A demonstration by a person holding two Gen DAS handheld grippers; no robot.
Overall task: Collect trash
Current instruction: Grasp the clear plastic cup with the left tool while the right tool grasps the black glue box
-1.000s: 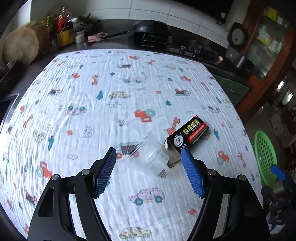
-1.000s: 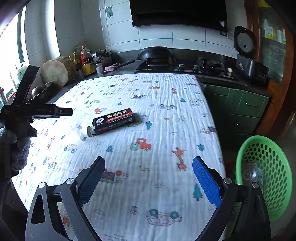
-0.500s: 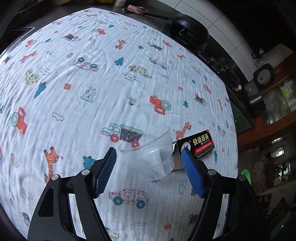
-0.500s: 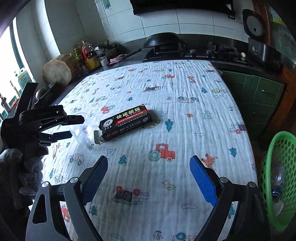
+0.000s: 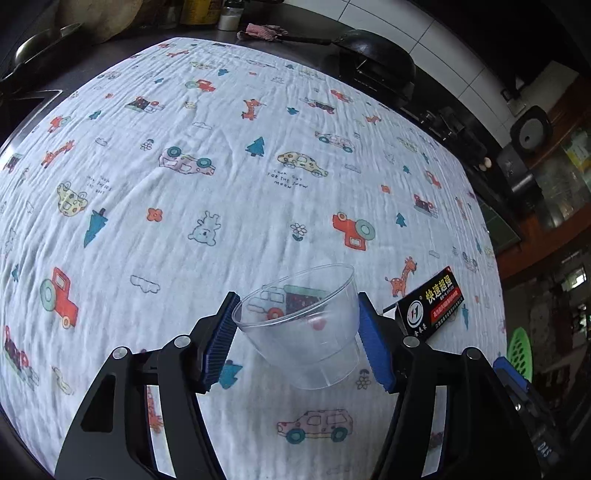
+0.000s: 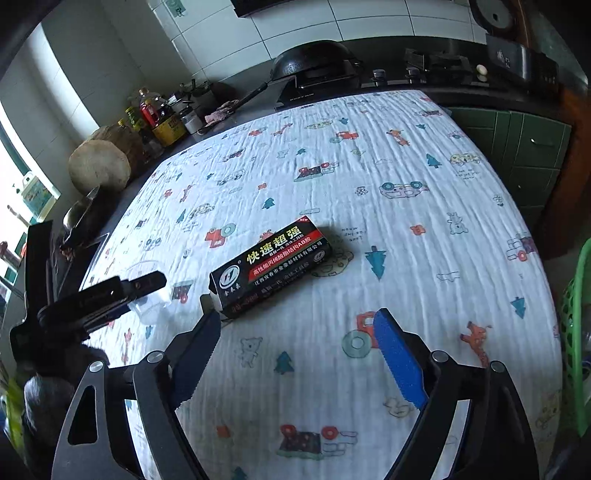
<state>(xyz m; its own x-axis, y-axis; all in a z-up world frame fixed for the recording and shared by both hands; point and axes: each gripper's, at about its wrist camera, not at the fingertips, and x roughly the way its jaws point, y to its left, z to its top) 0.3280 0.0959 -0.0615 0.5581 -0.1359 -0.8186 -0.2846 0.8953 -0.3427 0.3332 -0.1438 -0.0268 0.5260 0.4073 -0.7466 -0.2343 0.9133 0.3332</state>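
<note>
Left wrist view: left gripper (image 5: pixel 295 339) clenched on a clear plastic cup (image 5: pixel 306 328), blue fingers (image 5: pixel 221 341) pressed against the cup's opposite walls near its wide rim, cup tilted with mouth facing away from the camera and narrow base toward it. Cannot tell whether lifted clear or touching the printed cloth (image 5: pixel 221 177) covering the table. Just to the right of the cup, a black glue box (image 5: pixel 432 302) with red band and Chinese lettering, flat on the cloth, one end near the right-hand finger. Far right edge, a green basket (image 5: pixel 519 354) below table level. Beyond the cloth, a dark wok (image 5: pixel 373 51) and a pink rag (image 5: pixel 262 31) on the counter. Right wrist view: right gripper (image 6: pixel 295 350) released, fingers (image 6: pixel 397 356) spread wide with nothing between them, hovering over the cloth (image 6: pixel 406 155) a little short of the box (image 6: pixel 271 267), which lies diagonally ahead and slightly left. Left gripper (image 6: pixel 107 295) at the left edge, side-on, with the cup (image 6: pixel 149 308) only faintly visible at its tips. Green basket (image 6: pixel 576 332) at the right edge beside the table; bottles (image 6: pixel 155 114) and a round wooden block (image 6: pixel 99 168) at the back left.
</note>
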